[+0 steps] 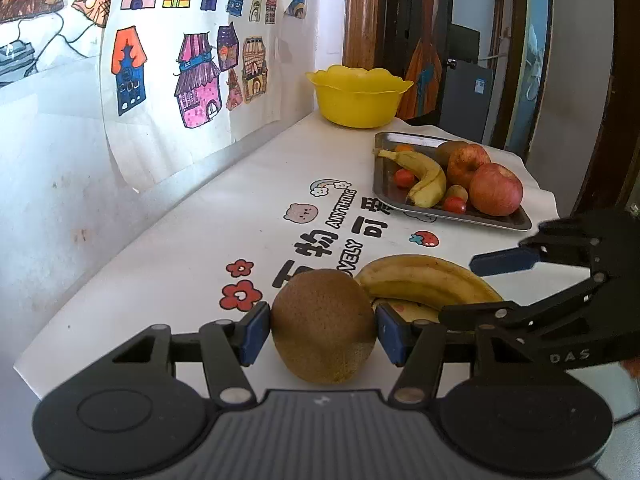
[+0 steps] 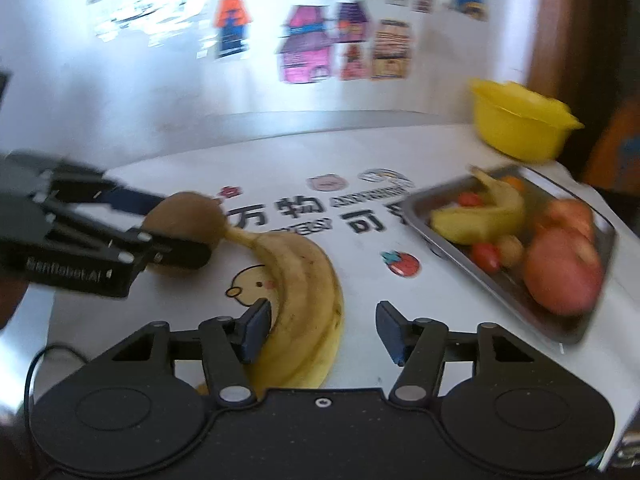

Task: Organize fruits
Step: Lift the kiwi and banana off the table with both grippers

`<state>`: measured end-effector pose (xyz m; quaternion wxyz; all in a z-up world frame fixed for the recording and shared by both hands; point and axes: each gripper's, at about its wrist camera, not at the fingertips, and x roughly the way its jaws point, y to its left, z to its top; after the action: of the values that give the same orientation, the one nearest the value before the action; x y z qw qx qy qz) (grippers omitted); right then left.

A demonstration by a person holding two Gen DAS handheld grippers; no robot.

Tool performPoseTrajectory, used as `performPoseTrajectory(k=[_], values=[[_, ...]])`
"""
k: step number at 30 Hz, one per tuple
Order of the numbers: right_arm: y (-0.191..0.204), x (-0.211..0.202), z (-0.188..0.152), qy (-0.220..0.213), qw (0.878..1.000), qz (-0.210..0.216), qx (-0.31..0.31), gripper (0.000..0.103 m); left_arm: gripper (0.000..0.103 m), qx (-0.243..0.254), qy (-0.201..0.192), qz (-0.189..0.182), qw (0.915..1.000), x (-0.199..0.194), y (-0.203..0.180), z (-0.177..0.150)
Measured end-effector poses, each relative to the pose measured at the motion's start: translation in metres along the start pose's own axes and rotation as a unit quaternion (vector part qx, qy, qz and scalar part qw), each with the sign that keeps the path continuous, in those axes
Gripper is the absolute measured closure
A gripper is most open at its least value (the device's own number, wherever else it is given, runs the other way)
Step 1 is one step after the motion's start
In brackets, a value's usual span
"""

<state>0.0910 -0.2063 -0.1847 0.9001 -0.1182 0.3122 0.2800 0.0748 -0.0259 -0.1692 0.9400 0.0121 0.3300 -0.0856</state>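
White tabletop [image 1: 168, 240]: kiwi [image 1: 323, 326] clamped between left tongs [image 1: 322, 330], right tongs [image 2: 322, 332] spread astride banana [image 2: 304, 304].

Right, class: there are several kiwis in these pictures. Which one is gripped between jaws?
The large kiwi at the near table edge, clamped by the left gripper. The other kiwis lie untouched on the metal tray.

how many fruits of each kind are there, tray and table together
bananas: 2, one on the tray, one on the table
apples: 2, both on the tray
kiwis: 3, one in the left tool, two on the tray
tomatoes: 2
orange fruit: 1, mostly hidden at the tray's back
total: 10
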Motion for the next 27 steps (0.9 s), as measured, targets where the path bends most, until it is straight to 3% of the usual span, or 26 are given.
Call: performPoseTrajectory(k=[5, 10, 18, 27], values=[[0.018, 0.000, -0.020, -0.020, 0.997, -0.029, 0.062, 0.031, 0.041, -0.006, -0.011, 0.015, 0.9998, -0.001, -0.004, -0.004], [0.015, -0.003, -0.024, -0.026, 0.991, -0.084, 0.101, 0.026, 0.040, -0.016, 0.005, 0.009, 0.9998, 0.004, -0.006, -0.005], [0.009, 0.001, -0.022, -0.019, 0.991, -0.073, 0.111, 0.019, 0.040, -0.027, 0.011, 0.004, 0.9996, 0.008, -0.007, -0.006], [0.019, 0.004, -0.019, -0.018, 0.993, -0.065, 0.101, 0.021, 0.040, -0.023, 0.012, 0.009, 0.9996, 0.007, -0.010, -0.003]])
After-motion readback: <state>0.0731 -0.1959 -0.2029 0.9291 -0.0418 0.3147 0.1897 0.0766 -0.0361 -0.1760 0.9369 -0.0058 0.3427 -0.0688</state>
